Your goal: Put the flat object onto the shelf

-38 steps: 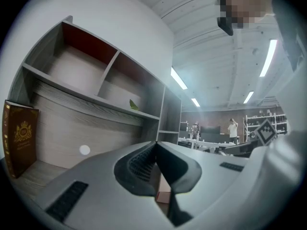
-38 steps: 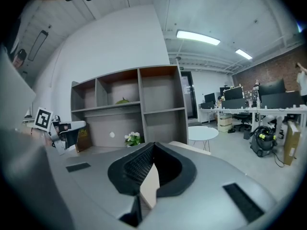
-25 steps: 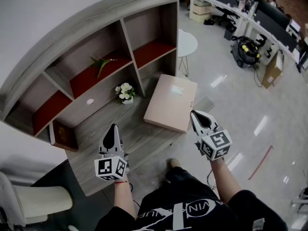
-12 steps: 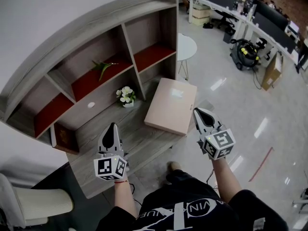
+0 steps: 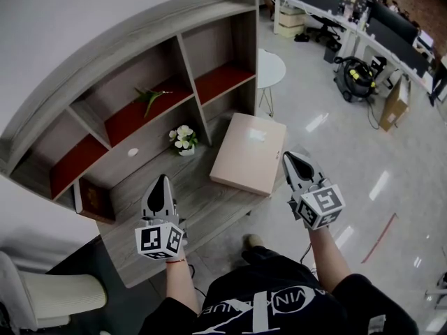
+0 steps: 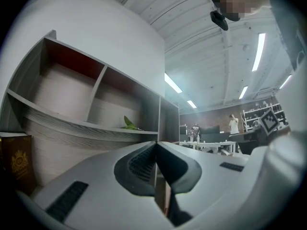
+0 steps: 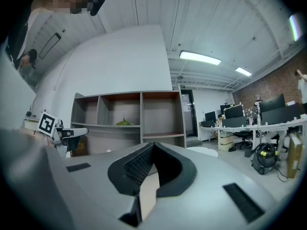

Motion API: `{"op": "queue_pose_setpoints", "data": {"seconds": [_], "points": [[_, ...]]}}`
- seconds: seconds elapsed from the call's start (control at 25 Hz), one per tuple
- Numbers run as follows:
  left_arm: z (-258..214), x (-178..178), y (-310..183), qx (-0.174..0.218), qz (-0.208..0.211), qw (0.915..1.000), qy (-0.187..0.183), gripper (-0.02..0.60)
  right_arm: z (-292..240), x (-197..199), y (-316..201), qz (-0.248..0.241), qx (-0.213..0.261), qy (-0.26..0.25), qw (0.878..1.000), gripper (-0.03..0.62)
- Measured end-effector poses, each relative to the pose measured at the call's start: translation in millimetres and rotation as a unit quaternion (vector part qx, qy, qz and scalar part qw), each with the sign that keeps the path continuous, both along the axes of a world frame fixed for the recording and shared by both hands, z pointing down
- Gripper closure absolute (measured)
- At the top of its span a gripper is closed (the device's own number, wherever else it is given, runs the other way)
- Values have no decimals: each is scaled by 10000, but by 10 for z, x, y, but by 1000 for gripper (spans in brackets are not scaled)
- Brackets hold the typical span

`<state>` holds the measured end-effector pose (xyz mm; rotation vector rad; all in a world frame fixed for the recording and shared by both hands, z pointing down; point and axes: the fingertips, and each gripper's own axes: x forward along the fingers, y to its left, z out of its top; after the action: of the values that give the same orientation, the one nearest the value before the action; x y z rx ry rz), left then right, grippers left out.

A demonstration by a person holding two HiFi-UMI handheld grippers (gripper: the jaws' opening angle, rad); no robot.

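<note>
**Both grippers clenched and empty, box hanging over the board's edge**

The left gripper (image 5: 162, 184) and right gripper (image 5: 292, 160) both have their jaws pressed together, with nothing between the pads. The box (image 5: 249, 152), flat and pale pink, lies on the bottom board (image 5: 202, 202) of the shelf (image 5: 190, 63). It sits at about 10 o'clock from the right gripper, close but apart from it. Its near-right edge appears to stick out past the board, over the floor.

That overhang looks like the main risk. A push from the closed right gripper could slide or tip the box off the board. The jaws have to open before they reach it, and the free edge seems to be the only place they can bite. A wide flat thing held by one edge is likely to droop and swing, and it could strike a divider on the way up. The flowers (image 5: 183, 137) stand just beside the box at its 9 o'clock, so a sideways sweep could knock them over.

How thick the box is, how much of it is unsupported, and whether it fits any compartment cannot be judged from above. The left gripper view shows no box. In the right gripper view a pale strip shows through the slit below the tips. It is probably the box lying beyond, but that is uncertain.
</note>
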<state>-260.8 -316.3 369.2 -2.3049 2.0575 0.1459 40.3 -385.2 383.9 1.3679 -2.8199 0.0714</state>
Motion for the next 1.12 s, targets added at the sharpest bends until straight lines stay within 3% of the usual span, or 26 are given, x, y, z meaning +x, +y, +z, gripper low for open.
{"op": "queue_pose_setpoints", "data": {"seconds": [1.12], "points": [[99, -69, -64, -106, -77, 9999, 100, 577, 32, -68, -78, -65, -16, 26, 10000, 585]]}}
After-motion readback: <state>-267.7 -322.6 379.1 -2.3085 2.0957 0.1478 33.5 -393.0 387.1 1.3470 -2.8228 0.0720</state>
